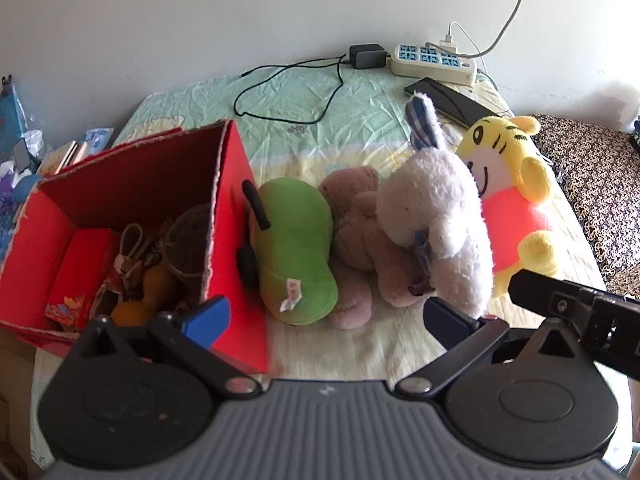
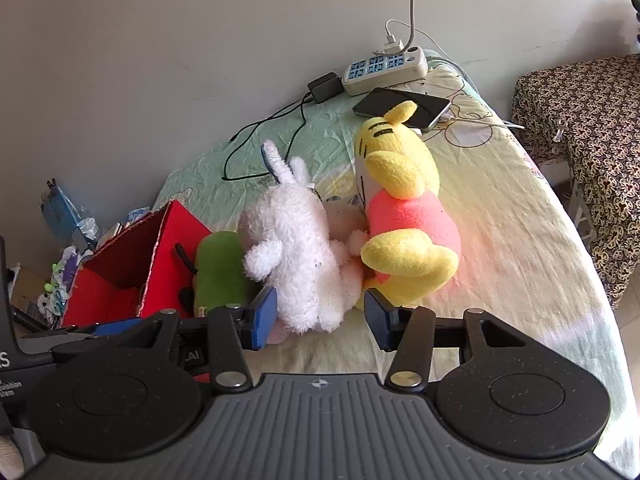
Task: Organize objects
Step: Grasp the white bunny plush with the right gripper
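Left wrist: left gripper (image 1: pixel 326 316) open, empty — red box (image 1: pixel 236 216) left, green toy (image 1: pixel 296 248) touching it, pink toy (image 1: pixel 356 240) beside. Right wrist: right gripper (image 2: pixel 320 316) open — white toy (image 2: pixel 296 256) just ahead, yellow toy (image 2: pixel 404 216) alongside

A power strip (image 1: pixel 434 62), charger (image 1: pixel 366 56) and phone (image 1: pixel 448 100) lie near the wall.

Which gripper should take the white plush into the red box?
Right, probably. The right gripper is open, fingers flanking the white plush. The left gripper is open by the red box, facing the green plush.
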The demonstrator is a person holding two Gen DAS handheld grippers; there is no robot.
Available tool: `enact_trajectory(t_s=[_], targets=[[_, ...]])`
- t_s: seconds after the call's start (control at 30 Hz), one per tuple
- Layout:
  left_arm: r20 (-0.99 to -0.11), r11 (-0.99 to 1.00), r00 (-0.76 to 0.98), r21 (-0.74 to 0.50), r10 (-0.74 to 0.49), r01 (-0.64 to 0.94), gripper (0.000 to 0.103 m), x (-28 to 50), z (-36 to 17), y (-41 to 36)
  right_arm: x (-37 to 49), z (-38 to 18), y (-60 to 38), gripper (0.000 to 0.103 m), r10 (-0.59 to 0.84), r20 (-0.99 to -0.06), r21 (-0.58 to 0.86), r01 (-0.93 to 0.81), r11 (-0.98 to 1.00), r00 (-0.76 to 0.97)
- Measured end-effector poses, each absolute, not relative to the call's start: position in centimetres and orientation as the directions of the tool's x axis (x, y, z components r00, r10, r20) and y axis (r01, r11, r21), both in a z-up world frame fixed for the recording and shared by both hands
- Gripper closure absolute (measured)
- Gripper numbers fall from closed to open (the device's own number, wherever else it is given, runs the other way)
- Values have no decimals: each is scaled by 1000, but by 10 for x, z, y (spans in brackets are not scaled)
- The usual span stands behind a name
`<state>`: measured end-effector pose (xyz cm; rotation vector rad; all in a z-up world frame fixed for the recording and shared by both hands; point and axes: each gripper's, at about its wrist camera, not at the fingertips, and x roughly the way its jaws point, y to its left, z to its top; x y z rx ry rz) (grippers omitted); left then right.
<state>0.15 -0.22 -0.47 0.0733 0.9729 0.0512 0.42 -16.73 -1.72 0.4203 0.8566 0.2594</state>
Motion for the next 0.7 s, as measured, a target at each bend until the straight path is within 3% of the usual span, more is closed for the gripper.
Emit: enact_trajectory(t_s=[0.43, 0.6, 0.7], targets=[[-807, 995, 590, 81, 30, 60, 0, -2, -1, -2, 7, -21, -176, 56, 473, -600, 544, -104, 833, 645], [-711, 983, 702, 92, -45, 156, 1, -10, 8, -6, 22, -18, -183, 56, 536, -559, 603, -133, 786, 633], [-720, 976, 683, 34, -124, 214, 1, -3, 8, -5, 35, -22, -188, 55, 584, -499, 665, -149, 731, 641]])
